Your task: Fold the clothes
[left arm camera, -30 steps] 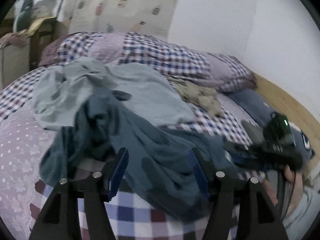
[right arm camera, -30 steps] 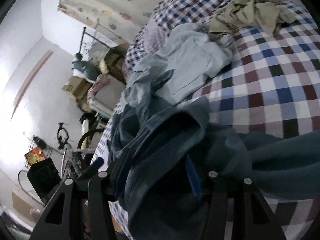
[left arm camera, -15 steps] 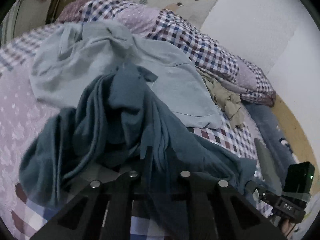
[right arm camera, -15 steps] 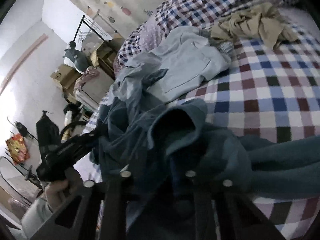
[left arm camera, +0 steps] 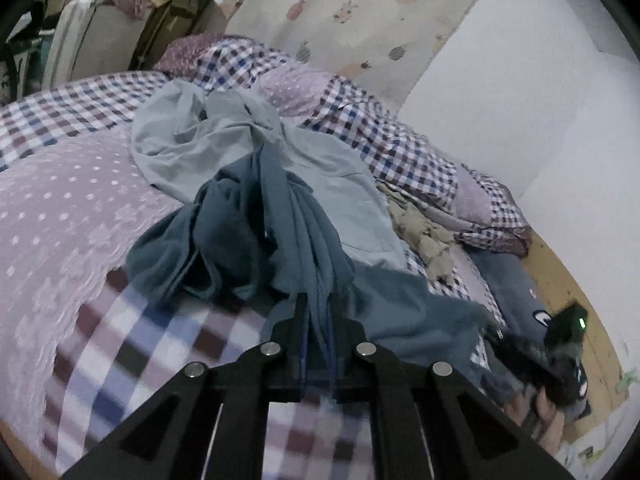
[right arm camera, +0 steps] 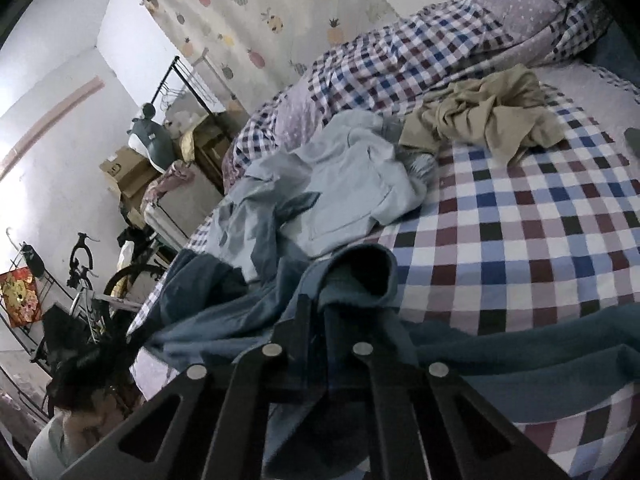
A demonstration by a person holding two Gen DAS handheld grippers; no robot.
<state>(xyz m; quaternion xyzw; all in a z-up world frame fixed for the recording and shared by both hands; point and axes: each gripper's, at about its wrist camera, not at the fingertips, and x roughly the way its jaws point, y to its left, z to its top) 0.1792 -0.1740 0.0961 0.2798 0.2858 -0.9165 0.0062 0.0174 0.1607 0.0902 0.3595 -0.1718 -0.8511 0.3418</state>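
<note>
Left wrist view: left claw (left arm camera: 318,312) is clamped on a bunched dark blue garment (left arm camera: 240,232) near the bed (left arm camera: 60,208) edge; right claw (right arm camera: 318,320) pinches it too. Nothing looks folded; pale blue garment (right arm camera: 348,184) and tan garment (right arm camera: 488,116) lie crumpled.

Three loose garments lie on the bed (right arm camera: 520,240): one dark blue garment (left arm camera: 248,236), one pale blue garment (left arm camera: 224,140) (crumpled), one tan garment (right arm camera: 492,116).

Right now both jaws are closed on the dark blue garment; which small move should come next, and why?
Probably lift and spread both grippers apart. The dark blue garment is bunched and partly lies on the light blue garment, so lifting should free it and open it flat.
</note>
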